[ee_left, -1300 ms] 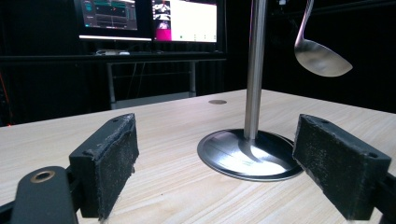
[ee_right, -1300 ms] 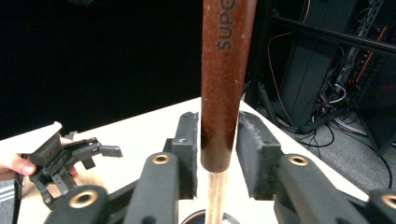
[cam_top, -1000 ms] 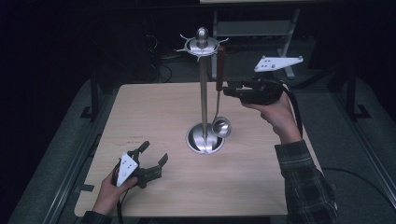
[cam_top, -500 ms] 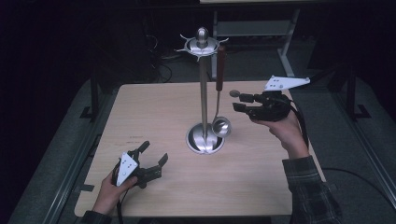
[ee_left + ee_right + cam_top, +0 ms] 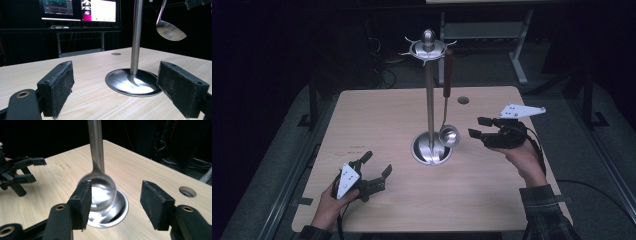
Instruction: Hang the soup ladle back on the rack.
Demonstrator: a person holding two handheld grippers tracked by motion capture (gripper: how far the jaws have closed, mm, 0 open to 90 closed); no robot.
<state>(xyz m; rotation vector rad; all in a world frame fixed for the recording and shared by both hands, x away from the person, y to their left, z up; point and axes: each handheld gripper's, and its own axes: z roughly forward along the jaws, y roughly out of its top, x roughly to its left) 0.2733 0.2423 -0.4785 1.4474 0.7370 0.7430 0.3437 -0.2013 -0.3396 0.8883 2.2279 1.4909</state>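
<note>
1. The ladle point(image 5: 448, 131) hangs from a hook on the crown of the utensil stand point(image 5: 429, 100). Its dark handle is up at the top ring and its shiny bowl dangles just beside the pole, a little above the stand's round base.

2. My right gripper point(image 5: 480, 128) sits low at the right of the stand, level with the ladle's bowl and pointing at it. Its jaws have just been opening and stand apart with nothing pressed between the pads. In the right gripper view the bowl point(image 5: 100, 190) lies past my left pad; I judge it to be beyond the tips and not between them, though that angle makes depth hard to read.

3. My left gripper point(image 5: 374, 167) rests near the front left of the table point(image 5: 377, 115), jaws spread wide and empty, well apart from the stand.

4. How far along: as I read it, the hanging is done, since the ladle bears on its hook with no grip on it. What seems left is drawing my right hand clear.
</note>
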